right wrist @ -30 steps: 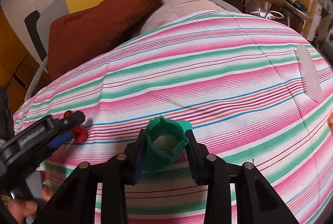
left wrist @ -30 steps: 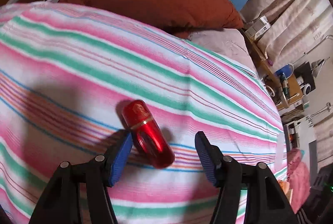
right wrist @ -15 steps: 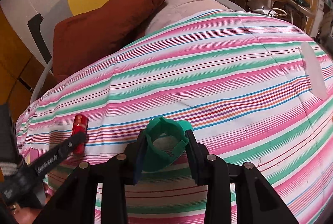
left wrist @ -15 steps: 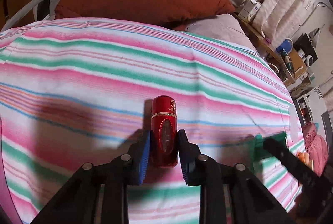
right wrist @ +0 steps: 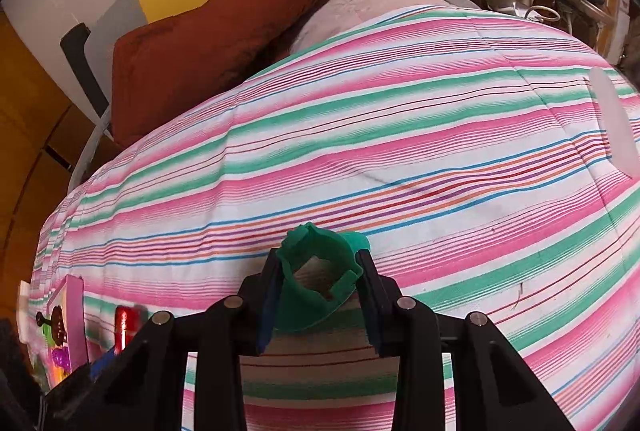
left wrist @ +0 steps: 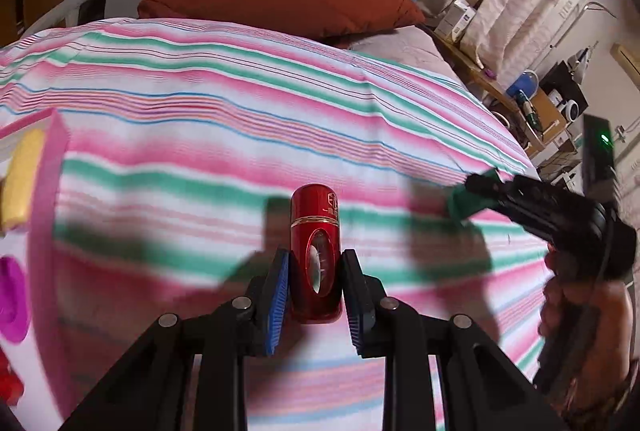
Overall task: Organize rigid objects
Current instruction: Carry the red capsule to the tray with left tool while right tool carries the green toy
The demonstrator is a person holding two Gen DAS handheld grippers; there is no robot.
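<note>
Left tongs (left wrist: 315, 285) clamped on red lighter (left wrist: 315, 251) | right tongs (right wrist: 318, 289) clamped on green holder (right wrist: 316, 271) | pink tray (left wrist: 44, 231) at 9 o'clock already holds items; both pieces undelivered, judged midway

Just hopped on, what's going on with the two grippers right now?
A person is tidying small items off a striped bedspread. The left gripper is shut on a red capsule-shaped case, the right gripper on a green plastic piece. A pink-rimmed box holding other bits sits at the left.
</note>
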